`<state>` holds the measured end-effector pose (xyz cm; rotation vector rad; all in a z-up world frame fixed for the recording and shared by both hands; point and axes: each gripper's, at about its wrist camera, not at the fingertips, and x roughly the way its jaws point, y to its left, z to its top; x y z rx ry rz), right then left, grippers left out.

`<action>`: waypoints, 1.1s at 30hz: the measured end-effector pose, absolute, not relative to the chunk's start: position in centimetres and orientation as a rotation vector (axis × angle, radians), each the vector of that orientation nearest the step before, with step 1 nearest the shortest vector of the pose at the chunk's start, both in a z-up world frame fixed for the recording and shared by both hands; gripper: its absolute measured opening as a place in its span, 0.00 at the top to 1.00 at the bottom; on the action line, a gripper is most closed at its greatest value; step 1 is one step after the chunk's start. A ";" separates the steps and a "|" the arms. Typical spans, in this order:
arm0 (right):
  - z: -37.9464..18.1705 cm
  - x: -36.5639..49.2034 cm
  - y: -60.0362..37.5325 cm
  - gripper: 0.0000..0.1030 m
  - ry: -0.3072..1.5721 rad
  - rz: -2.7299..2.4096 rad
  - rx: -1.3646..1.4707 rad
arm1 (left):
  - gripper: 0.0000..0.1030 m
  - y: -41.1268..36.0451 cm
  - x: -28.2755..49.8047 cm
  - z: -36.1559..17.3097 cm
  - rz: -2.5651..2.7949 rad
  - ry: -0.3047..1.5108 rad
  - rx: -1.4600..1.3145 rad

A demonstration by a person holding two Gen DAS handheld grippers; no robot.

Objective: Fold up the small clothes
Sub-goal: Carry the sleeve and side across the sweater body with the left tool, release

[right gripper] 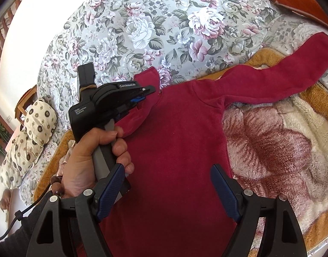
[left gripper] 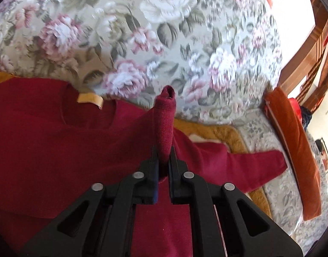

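Observation:
A small dark red long-sleeved top point(right gripper: 176, 141) lies flat on a plush blanket, its neck toward the floral quilt. My left gripper point(left gripper: 163, 156) is shut on the top's left sleeve point(left gripper: 165, 117), whose cuff sticks up past the fingertips. The right wrist view shows the same gripper point(right gripper: 142, 95), held in a hand point(right gripper: 86, 158), lifting that sleeve over the body of the top. The other sleeve point(right gripper: 277, 72) stretches out to the right. My right gripper point(right gripper: 167, 190) hovers open over the lower part of the top, with nothing between its blue pads.
A floral quilt point(right gripper: 155, 27) rises behind the top. The plush blanket point(right gripper: 277, 150) with an orange border spreads to the right. An orange velvet cushion point(left gripper: 297, 150) lies at the right edge. Patterned pillows point(right gripper: 35, 126) sit at the left.

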<state>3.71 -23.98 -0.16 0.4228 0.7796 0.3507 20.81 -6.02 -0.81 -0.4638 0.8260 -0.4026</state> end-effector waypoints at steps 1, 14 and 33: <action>-0.2 3.7 -24.0 0.21 0.780 0.351 0.422 | 0.95 -6.2 21.0 -1.2 -0.400 0.852 -0.460; -0.4 4.0 -24.0 0.21 0.805 0.341 0.417 | 0.46 -0.3 16.8 1.1 -0.444 0.869 -0.419; 2.1 11.1 -26.5 0.21 0.807 0.377 0.398 | 0.69 12.8 12.5 -5.2 -0.087 0.789 -0.436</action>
